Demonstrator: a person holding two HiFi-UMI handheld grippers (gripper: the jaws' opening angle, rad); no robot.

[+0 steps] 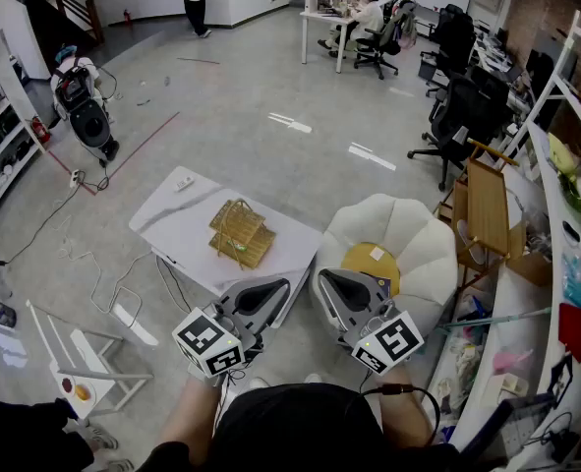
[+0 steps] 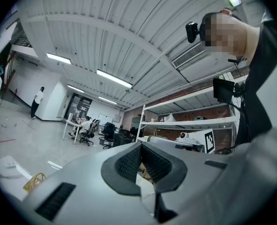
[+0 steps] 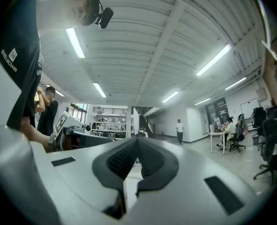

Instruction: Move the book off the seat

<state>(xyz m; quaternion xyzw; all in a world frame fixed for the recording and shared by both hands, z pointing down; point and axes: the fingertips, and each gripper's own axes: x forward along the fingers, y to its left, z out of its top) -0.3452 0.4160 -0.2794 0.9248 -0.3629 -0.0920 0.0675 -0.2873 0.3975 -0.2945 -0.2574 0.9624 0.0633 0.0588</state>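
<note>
- Over at the upper left of the head view, a black-and-white wheeled machine stands on the grey floor, with cables trailing below it.
- Left of centre, a low white rectangular table carries a small bamboo slatted rack near its middle.
- Just below the table's lower right edge is the left gripper, grey with a marker cube at its rear. In the left gripper view its ribbed black pads meet at the tip, so this gripper is closed with nothing between the jaws.
- Beside it, lower centre, the right gripper points up the frame towards the seat. In the right gripper view its jaws are likewise pressed together and empty.
- Right of centre stands a cream-white shell-shaped padded seat with scalloped back lobes. The right gripper's tip overlaps the seat's lower left rim in the picture.
- On the seat's middle lies the yellow flat book, with a small pale label near its top. It is just right of the right gripper's tip, and neither gripper holds it.
- Right of the seat, a light wooden folding frame leans upright.
- Along the right edge runs white metal shelving with mixed items on it.
</note>
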